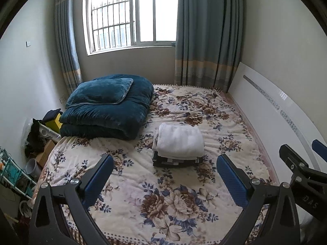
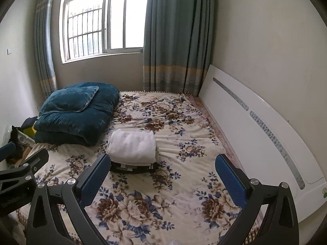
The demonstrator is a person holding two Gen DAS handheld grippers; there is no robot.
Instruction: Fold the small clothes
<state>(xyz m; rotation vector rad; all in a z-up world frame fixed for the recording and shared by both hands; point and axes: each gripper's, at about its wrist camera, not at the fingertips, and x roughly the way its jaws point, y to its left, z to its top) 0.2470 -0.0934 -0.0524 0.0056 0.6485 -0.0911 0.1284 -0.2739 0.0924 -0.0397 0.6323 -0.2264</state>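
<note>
The likeliest trouble from here, as I judged it, was the stack of folded clothes (image 1: 178, 146) toppling or coming unfolded if either gripper caught it on the way in: the soft white piece on top overhung the darker checked piece beneath, and one pad snagging a loose edge could drag the top layer off. The plush floral blanket (image 1: 163, 204) under it was rumpled, which would give the pile an uneven footing.

The left gripper (image 1: 164, 180) hung above the near edge of the bed with its blue pads wide apart and nothing between them. The right gripper (image 2: 163, 180) did likewise, jaws spread and empty, beside the left one.

The stack sat near the middle of the bed, well apart from both grippers and just beside the folded teal quilt (image 1: 106, 110) at the far left corner. The white top piece (image 2: 132, 148) looked thick, fluffy and neatly squared, with rounded folds. The lower piece showed only as a thin dark edge. No unfolded garment was visible anywhere on the bed.
</note>
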